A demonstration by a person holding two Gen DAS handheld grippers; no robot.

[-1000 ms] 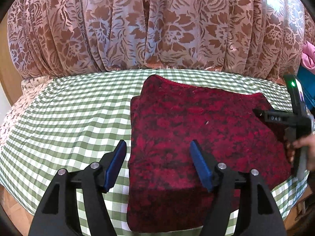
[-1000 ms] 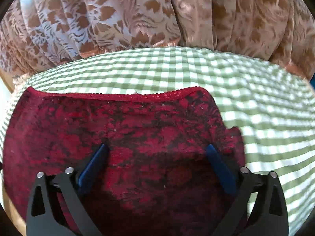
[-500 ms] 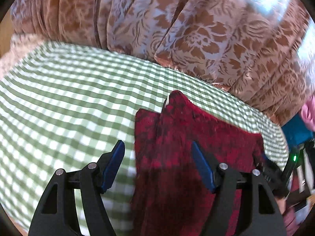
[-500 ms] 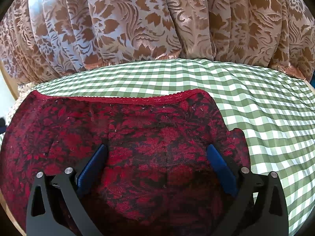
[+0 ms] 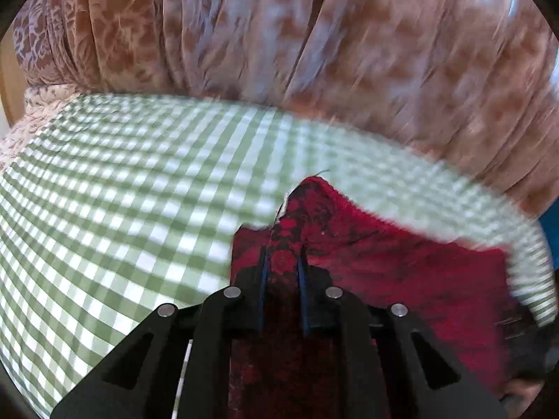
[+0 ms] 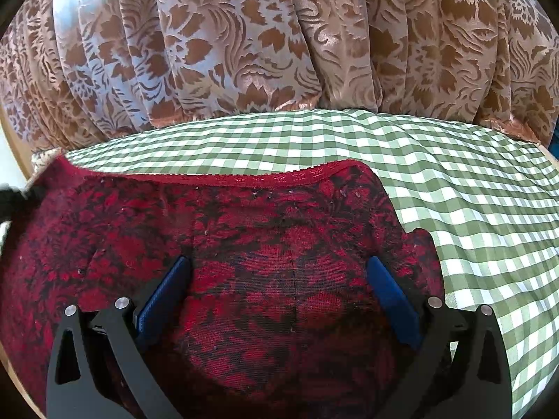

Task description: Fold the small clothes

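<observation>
Garment: red-and-black patterned garment (image 6: 265, 265) lies spread on the green-checked cloth (image 6: 471, 188) of the counter, near side, left of centre in the right wrist view; floral curtain (image 6: 279, 45) hangs at the far edge.
Trim: lace-trimmed hem (image 6: 244, 178) runs left-right along the far side, so that edge points away toward the curtain.
Long axis: left-right, roughly parallel to the far edge of the counter; the shorter span runs near-far.
Left corner: far-left corner peaks up off the cloth in the left wrist view, a loose thread showing at the tip.
Left hand-held gripper (image 5: 282, 272): narrow, pads pinched on a ridge of the garment (image 5: 401, 272) at its left edge; fabric fills the gap between the pads.
Right hand-held gripper (image 6: 279, 293): wide, fingers (image 6: 164, 296) straddling the middle of the garment; contact with the fabric can't be confirmed, nothing clamped.
Step (judgement): start of a fold, left edge to be carried over toward the right.
Do it well: keep the pinch close to the edge, lift only enough to clear, carry parallel to the long axis so the hems line up.
Right side: press or grip the middle as anchor so the whole piece doesn't drag.
Risk: only one layer caught, giving a skewed fold; left view is motion-blurred, layers can't be counted.
</observation>
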